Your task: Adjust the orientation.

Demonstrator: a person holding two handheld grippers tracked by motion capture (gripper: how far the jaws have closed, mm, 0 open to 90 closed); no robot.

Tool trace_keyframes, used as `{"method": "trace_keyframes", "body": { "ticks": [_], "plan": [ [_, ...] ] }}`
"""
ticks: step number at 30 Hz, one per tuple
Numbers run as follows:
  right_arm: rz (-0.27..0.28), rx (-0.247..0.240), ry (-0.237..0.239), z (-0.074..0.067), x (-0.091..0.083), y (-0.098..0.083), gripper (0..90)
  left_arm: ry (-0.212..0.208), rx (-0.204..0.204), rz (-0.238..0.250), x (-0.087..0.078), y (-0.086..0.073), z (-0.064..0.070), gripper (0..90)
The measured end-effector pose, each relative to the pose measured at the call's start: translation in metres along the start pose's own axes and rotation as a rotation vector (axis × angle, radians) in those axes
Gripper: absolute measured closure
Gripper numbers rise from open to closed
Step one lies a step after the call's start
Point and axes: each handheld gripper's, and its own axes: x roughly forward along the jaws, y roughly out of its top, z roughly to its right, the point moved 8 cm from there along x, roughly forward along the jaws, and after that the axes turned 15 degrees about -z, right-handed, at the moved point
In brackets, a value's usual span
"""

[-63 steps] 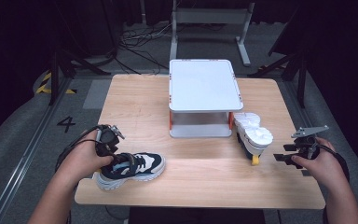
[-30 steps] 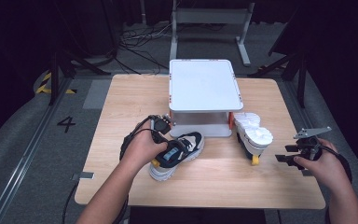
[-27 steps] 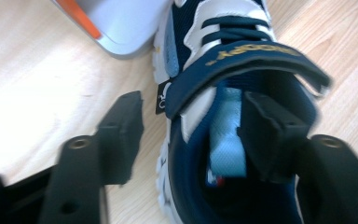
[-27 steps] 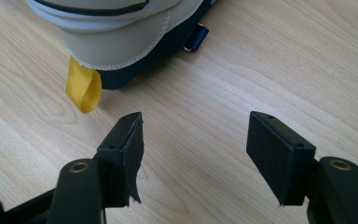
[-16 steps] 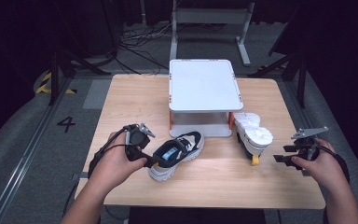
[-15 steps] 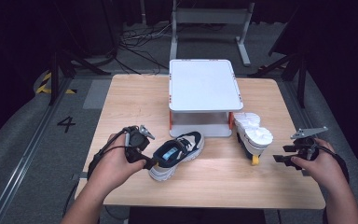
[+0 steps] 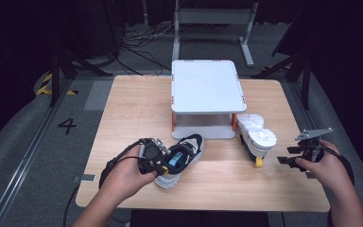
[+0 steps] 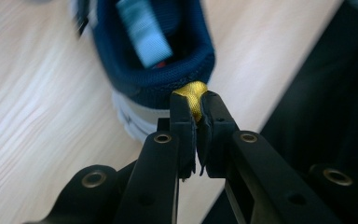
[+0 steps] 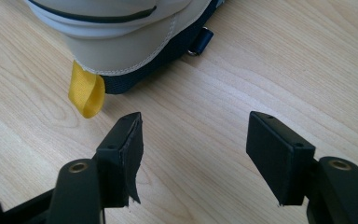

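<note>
we are working at the wooden table [image 7: 123, 99], taking the white raised stand [image 7: 206, 86] at its middle as our landmark. the navy and white sneaker [image 7: 182, 158] is lying upright on the table just in front of the stand's left front corner, its toe pointing toward the stand and its heel toward us. we are holding the left gripper [image 7: 152, 156] at that heel, and in the left gripper view its jaws, which have just been closing, are pinching the sneaker's yellow heel loop [image 8: 193, 93] between them, the pads pressing on the loop from both sides. the second sneaker [image 7: 256, 138] is lying sole up just beside the stand's right front corner, its own yellow loop [image 7: 259, 162] sticking out at the end nearer to us. we are keeping the right gripper [image 7: 297, 155] to the right of that shoe, near it but not touching. in the right gripper view its jaws are standing well apart with bare table between them, and the loop [image 9: 86, 91] is hanging just beyond the tip of one jaw.
</note>
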Motion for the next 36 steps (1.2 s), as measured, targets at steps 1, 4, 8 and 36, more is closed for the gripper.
{"method": "trace_keyframes", "body": {
  "ticks": [1,4,8,36],
  "plan": [
    [0.002,-0.001,0.0,0.0,0.0,0.0,37.6,-0.011,0.026,-0.001,0.0,0.004,0.007,85.3],
    [0.003,-0.002,-0.001,-0.001,-0.001,0.0,37.6,-0.033,0.084,0.003,0.001,0.014,0.022,85.1],
    [0.004,0.002,0.0,0.0,-0.002,-0.001,37.5,-0.091,0.226,0.004,0.019,0.04,0.054,84.6],
    [-0.018,0.009,0.008,0.0,0.006,-0.005,37.1,0.01,0.209,-0.036,0.061,0.077,0.06,43.4]
  ]
}}
